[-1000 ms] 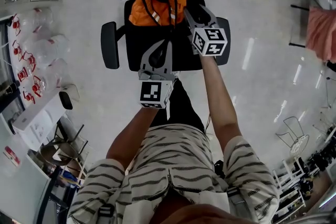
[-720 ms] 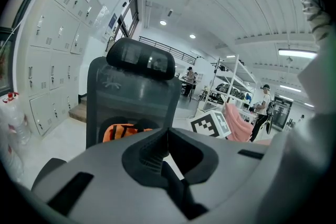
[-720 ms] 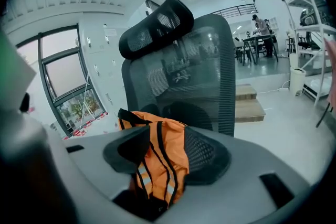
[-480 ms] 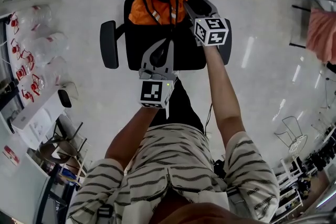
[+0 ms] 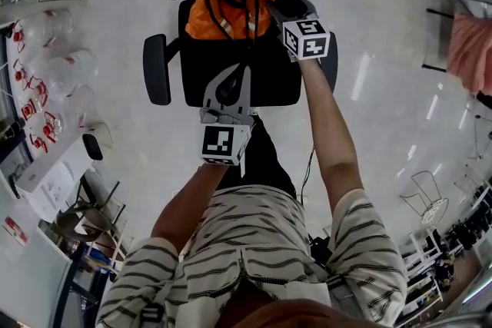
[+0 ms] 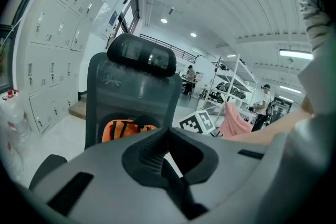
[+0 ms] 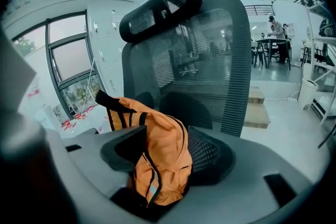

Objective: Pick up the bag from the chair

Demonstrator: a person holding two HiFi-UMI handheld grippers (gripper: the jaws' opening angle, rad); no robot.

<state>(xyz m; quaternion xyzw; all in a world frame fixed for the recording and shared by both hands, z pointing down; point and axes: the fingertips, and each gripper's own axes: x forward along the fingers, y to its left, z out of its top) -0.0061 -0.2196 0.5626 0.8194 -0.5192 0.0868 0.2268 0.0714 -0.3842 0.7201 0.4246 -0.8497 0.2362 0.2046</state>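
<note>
An orange bag [image 5: 231, 8] with black straps lies at the back of a black mesh office chair [image 5: 277, 77]. My right gripper [image 5: 275, 10] is at the bag's right edge. In the right gripper view the bag [image 7: 163, 128] hangs between the open jaws of that gripper [image 7: 163, 140], and whether the pads touch it I cannot tell. My left gripper [image 5: 245, 68] hovers over the middle of the seat, short of the bag, with its tips together. From the left gripper [image 6: 167, 131] the bag [image 6: 123, 128] shows low against the chair back [image 6: 131, 92].
The chair's armrest [image 5: 157, 69] sticks out at the left. A table with clear plastic containers [image 5: 42, 84] stands at the far left. A pink cloth [image 5: 469, 50] hangs on a rack at the right. White lockers [image 6: 47, 60] line the wall, and people [image 6: 262, 105] stand far behind.
My right gripper has reached further forward along the bag's right side. The left gripper has stayed over the seat, nearly still.
</note>
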